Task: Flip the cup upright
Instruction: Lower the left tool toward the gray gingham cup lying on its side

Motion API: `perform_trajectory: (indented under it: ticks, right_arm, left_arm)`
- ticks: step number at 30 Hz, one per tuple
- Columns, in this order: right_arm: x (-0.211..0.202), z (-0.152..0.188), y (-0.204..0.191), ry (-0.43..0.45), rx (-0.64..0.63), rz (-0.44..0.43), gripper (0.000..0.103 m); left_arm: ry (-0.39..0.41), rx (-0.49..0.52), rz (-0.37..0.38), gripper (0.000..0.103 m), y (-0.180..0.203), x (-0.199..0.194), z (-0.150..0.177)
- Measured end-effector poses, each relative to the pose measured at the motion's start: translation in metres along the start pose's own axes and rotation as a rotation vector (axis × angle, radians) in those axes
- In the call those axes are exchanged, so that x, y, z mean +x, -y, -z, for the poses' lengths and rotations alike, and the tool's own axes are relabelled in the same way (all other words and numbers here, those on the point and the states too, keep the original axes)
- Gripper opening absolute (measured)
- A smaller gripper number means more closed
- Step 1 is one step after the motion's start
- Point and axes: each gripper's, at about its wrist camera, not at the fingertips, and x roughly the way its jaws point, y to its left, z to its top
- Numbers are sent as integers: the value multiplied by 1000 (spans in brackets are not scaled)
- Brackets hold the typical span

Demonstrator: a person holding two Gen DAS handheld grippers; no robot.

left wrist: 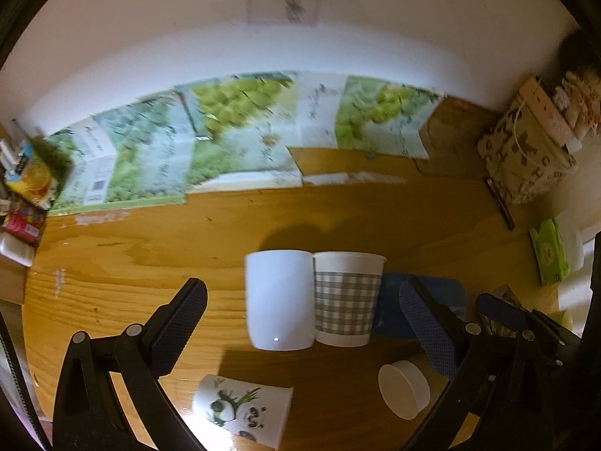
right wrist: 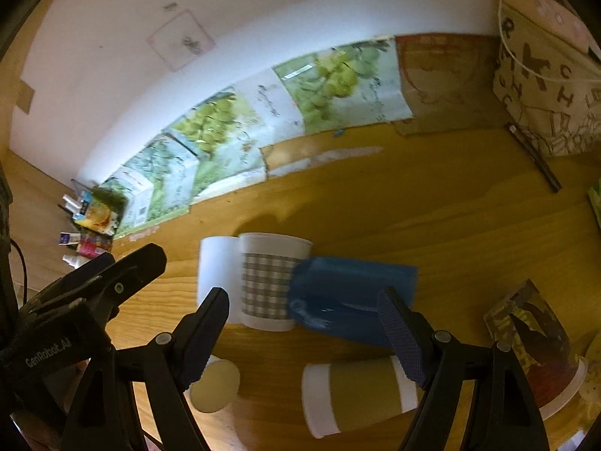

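Note:
On the wooden table (left wrist: 150, 248) a plain white cup (left wrist: 278, 298) and a grey-checked cup (left wrist: 347, 298) stand upright side by side. A panda-printed cup (left wrist: 246, 413) lies on its side near my left gripper (left wrist: 308, 323), which is open and empty above the cups. Another cup (left wrist: 403, 389) lies on its side at lower right. In the right wrist view, my right gripper (right wrist: 304, 334) is open and empty over an olive-and-white cup (right wrist: 360, 394) lying on its side. The checked cup (right wrist: 268, 282) and the white cup (right wrist: 216, 268) stand beyond it.
A blue pouch (right wrist: 353, 295) lies beside the checked cup. Fruit-printed cartons (left wrist: 233, 131) line the back wall. A lettered paper bag (left wrist: 526, 150) stands at the right, a green pack (left wrist: 548, 255) near it. Small packets (left wrist: 26, 188) crowd the left edge.

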Motion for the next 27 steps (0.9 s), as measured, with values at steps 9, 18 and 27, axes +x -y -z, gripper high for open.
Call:
perform_trajectory:
  ticks: [9,18,27]
  right_arm:
    - [11,0,22,-69,35,82,82]
    - [15,-3,37,-101,65,123,82]
    - [16,-5,42,-119,71,136,82]
  left_arm:
    - [-110,-32,36,102,6,36,-7]
    - [-168,-36,35,102,11,62,-9]
    - [-200,-26,41,102,18,76,-8]
